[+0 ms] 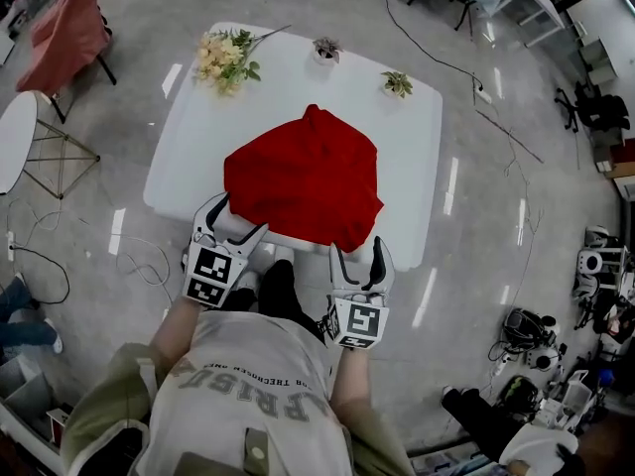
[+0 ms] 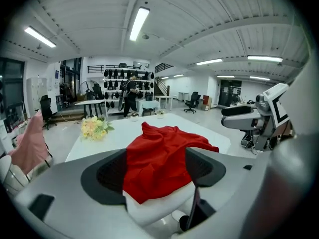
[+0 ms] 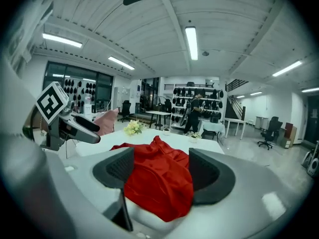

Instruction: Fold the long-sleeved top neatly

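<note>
The red long-sleeved top [image 1: 303,177] lies bunched in a loose heap on the near half of the white table [image 1: 417,157], its lower corner reaching the near edge. My left gripper [image 1: 236,222] hovers at that edge by the heap's left corner, jaws open and empty. To the right, my right gripper [image 1: 357,256] is open too, just short of the hanging corner. In the left gripper view the top [image 2: 159,158] shows between the spread jaws of the left gripper [image 2: 155,171], apart from them. The right gripper view shows the same top [image 3: 159,180] ahead of the right gripper [image 3: 158,176].
A yellow flower bunch [image 1: 223,58] and two small potted plants [image 1: 325,50] [image 1: 397,84] stand along the table's far side. A chair draped in pink cloth [image 1: 64,28] and a round white side table [image 1: 15,137] are at the left. Cables run over the floor.
</note>
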A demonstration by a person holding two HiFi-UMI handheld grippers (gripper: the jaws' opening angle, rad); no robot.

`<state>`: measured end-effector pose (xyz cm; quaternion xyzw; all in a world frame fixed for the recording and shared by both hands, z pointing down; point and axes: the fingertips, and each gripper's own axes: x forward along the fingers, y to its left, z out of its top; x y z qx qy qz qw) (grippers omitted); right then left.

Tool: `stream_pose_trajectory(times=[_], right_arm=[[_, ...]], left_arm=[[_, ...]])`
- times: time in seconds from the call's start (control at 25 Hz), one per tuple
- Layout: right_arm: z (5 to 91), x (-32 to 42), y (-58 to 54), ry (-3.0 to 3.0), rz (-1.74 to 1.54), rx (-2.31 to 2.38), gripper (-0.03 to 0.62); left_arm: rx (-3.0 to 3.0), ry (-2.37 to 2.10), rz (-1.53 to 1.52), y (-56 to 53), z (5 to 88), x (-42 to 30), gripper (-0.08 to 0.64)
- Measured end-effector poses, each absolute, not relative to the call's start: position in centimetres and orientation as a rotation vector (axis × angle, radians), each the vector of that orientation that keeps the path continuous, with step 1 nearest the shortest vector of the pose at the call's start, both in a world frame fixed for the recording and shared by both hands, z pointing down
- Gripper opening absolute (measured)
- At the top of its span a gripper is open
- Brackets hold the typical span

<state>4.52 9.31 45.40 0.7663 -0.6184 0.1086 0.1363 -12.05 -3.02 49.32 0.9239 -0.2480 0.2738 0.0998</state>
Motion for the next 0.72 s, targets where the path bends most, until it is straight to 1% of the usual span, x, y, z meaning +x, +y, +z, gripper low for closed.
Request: stream_pose_trajectory(times=[0.36,0.64,0.68,0.72], right_arm=[[55.2,7.5,8.5,-1.749,0.545,1.967,0.331],[59.2,8.5,8.7,-1.712,0.629,1.823,0.315],[59.6,8.5,8.8,-1.707,0.634,1.804,0.283],[60.0,8.5,8.9,-1.705,0.636,1.783,0.27]], left_arm=[[2.634,-0.668,1.095,-4.7,56.2,-10.3,0.37],[2.554,-0.636,1.246,-4.5,59.6,-10.5,0.358],[2.546,-0.642,1.264,-4.6,59.9,-10.6,0.343],[2.539,-0.652,1.278,-4.7,60.2,-10.7,0.325]])
